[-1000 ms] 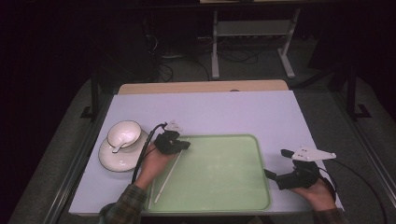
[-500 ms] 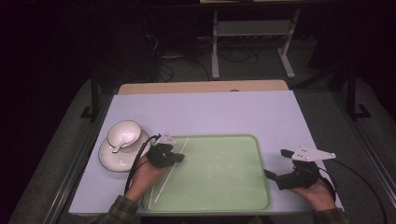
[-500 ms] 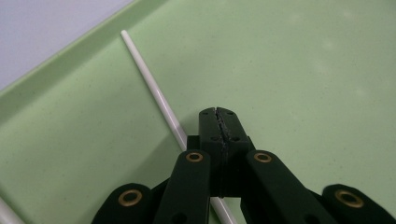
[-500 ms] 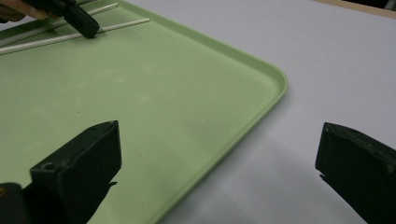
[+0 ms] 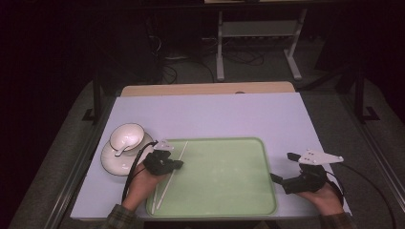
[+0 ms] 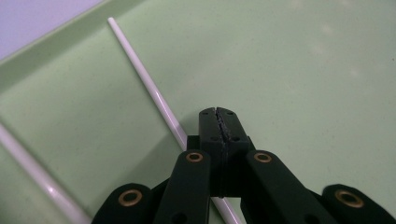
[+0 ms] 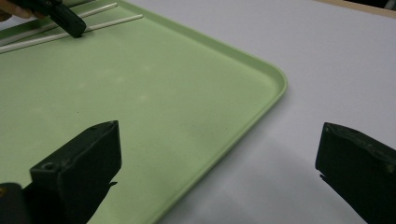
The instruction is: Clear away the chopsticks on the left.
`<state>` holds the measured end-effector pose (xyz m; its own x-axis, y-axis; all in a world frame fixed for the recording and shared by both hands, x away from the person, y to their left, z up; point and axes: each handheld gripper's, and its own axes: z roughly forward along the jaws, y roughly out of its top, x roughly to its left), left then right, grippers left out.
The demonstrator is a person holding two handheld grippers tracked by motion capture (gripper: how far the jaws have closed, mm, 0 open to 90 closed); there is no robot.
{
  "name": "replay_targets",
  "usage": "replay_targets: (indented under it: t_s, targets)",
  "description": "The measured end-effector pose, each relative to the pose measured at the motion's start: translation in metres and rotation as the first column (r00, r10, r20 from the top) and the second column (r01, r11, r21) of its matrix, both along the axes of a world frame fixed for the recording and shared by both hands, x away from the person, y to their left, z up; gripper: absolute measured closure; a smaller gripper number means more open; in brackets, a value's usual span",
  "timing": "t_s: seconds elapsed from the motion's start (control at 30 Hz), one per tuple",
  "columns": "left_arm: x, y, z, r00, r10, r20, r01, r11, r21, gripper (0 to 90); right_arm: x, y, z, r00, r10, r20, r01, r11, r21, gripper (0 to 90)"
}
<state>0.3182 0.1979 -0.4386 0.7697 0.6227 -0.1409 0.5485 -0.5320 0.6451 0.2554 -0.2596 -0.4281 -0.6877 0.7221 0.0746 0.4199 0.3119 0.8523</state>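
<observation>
**Left gripper closed above chopsticks on the tray**

While the left gripper [image 5: 177, 164] is hovering low over the left part of the green tray [image 5: 229, 191], its jaws are pressing together with nothing between them. One white chopstick [image 6: 144, 84] is running under that gripper and out ahead of its tips to their left; whether the tips are touching it cannot be told. A second chopstick [image 6: 32, 177] is lying farther to the gripper's left, near the tray's rim. Both are resting inside the tray. Behind and to the left of this gripper, a bowl [image 5: 126, 137] is sitting on a plate [image 5: 114, 163] on the surface [image 5: 215, 114], with a spoon in it. The right gripper [image 5: 278, 180] is resting at the tray's right edge, jaws standing wide and holding nothing, one jaw over the tray and the other over the bare surface. From its own view, the chopsticks are lying well ahead, at the far side of the tray.
</observation>
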Motion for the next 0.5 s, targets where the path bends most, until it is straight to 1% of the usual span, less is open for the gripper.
replay_targets:
  t_s: [0.3,0.5]
  targets:
    - [-0.007,0.014,0.0,0.9997,0.023,-0.01,-0.023,0.9997,-0.006,89.7,0.0,0.0,0.0,1.0,-0.002,0.002,0.002,1.0,0.0,0.0]
    - [-0.012,0.016,0.001,0.9996,0.024,-0.013,-0.024,0.9997,-0.003,89.8,0.0,0.0,0.0,1.0,-0.003,0.001,0.003,1.0,-0.002,0.0]
